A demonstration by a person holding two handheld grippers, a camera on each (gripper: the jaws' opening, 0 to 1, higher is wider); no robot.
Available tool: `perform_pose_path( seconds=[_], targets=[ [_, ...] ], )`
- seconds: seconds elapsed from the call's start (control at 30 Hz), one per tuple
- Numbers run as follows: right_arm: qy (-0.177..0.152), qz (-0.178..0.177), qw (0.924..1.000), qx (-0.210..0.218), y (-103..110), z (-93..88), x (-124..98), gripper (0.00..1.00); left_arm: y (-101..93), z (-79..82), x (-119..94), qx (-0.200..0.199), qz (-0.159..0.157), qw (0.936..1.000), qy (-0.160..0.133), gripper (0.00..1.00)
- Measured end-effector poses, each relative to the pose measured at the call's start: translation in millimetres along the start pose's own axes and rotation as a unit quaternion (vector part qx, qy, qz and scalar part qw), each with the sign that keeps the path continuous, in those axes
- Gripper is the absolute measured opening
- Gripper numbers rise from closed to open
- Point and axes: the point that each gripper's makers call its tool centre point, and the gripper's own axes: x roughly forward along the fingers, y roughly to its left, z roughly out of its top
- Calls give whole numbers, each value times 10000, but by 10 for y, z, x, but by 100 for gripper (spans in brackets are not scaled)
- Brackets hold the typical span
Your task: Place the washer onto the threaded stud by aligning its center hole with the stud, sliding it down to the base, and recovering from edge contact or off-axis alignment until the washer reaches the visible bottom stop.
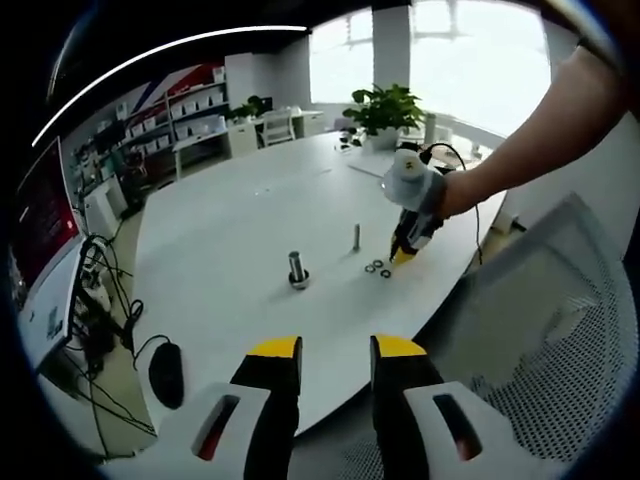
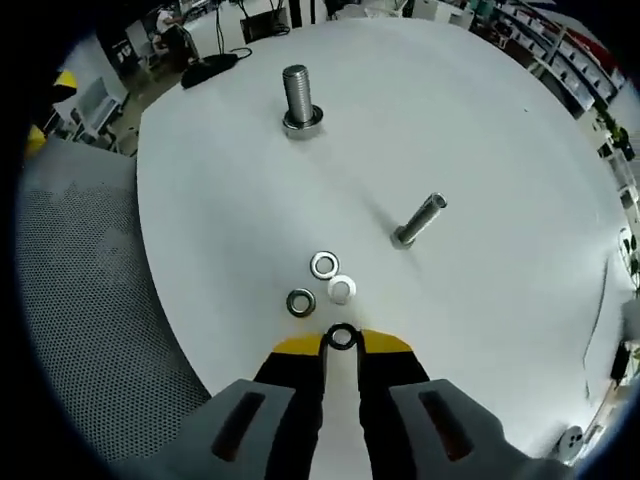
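Note:
A thick threaded stud (image 2: 297, 95) stands upright on the white round table (image 2: 480, 120), with a ring at its base. A thinner stud (image 2: 418, 220) stands to its right. Three washers (image 2: 324, 265) lie close together in front of my right gripper (image 2: 342, 342). That gripper is shut on a dark washer (image 2: 342, 337) held at its yellow tips, low at the table. In the left gripper view, a hand holds the right gripper (image 1: 400, 257) tip-down beside the washers (image 1: 378, 268); the thick stud (image 1: 298, 270) is left of it. My left gripper (image 1: 336, 350) hangs open near the table edge.
A grey mesh chair (image 2: 90, 300) stands at the table's near edge and shows again (image 1: 560, 350) on the right. A black mouse (image 1: 166, 373) with its cable lies at the table's left rim. A potted plant (image 1: 385, 108) stands at the far side.

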Motion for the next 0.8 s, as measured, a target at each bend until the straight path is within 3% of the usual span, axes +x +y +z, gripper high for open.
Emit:
perform_pose_path(
  seconds=[0.1, 0.3, 0.7, 0.8],
  targets=[
    [-89, -26, 10000, -2, -69, 53, 9, 14, -2, 6, -4, 2, -10, 10000, -8, 25],
    [-314, -82, 9995, 53, -121, 263, -242, 14, -2, 8, 1, 38, -8, 10000, -14, 25],
    [-587, -187, 9981, 21, -363, 550, -332, 14, 12, 8, -4, 52, 12, 10000, -39, 25],
    [-570, -260, 9976, -284, -330, 597, -377, 14, 10, 8, -1, 69, 12, 10000, -34, 25]
  ],
)
